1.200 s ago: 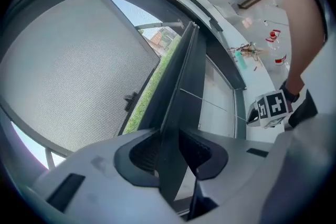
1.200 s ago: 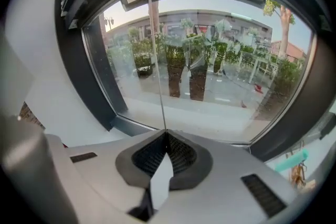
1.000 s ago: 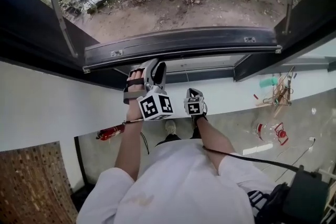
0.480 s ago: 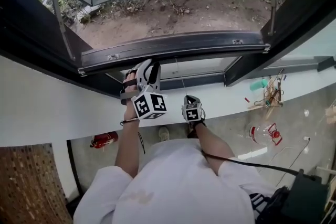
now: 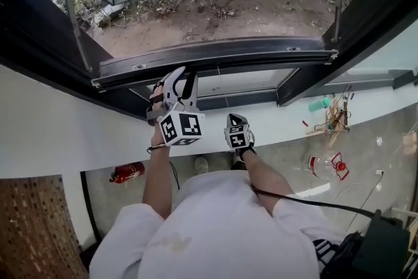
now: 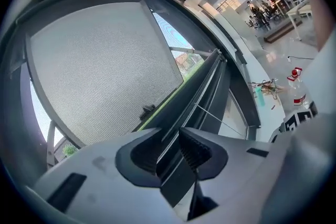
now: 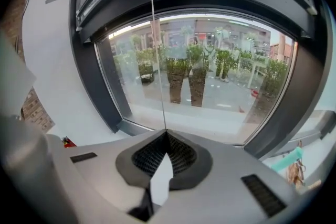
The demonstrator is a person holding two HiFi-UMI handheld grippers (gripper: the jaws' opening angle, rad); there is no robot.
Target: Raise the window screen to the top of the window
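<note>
So over the last second the left gripper point(image 5: 185, 74) has crept upward and taken the window screen's bottom rail point(image 5: 215, 54) with it, jaws clamped either side of that rail. The strip of glass point(image 5: 245, 83) showing between the rail and the fixed frame below looks a bit taller than it did. The wrist rolled too: the marker cube point(image 5: 181, 128) was cocked over to one side before, and now its front face sits nearly square to the head camera. The right gripper point(image 7: 166, 134), pinched on the thin pull cord point(image 7: 160, 76), has come up a little as well.
</note>
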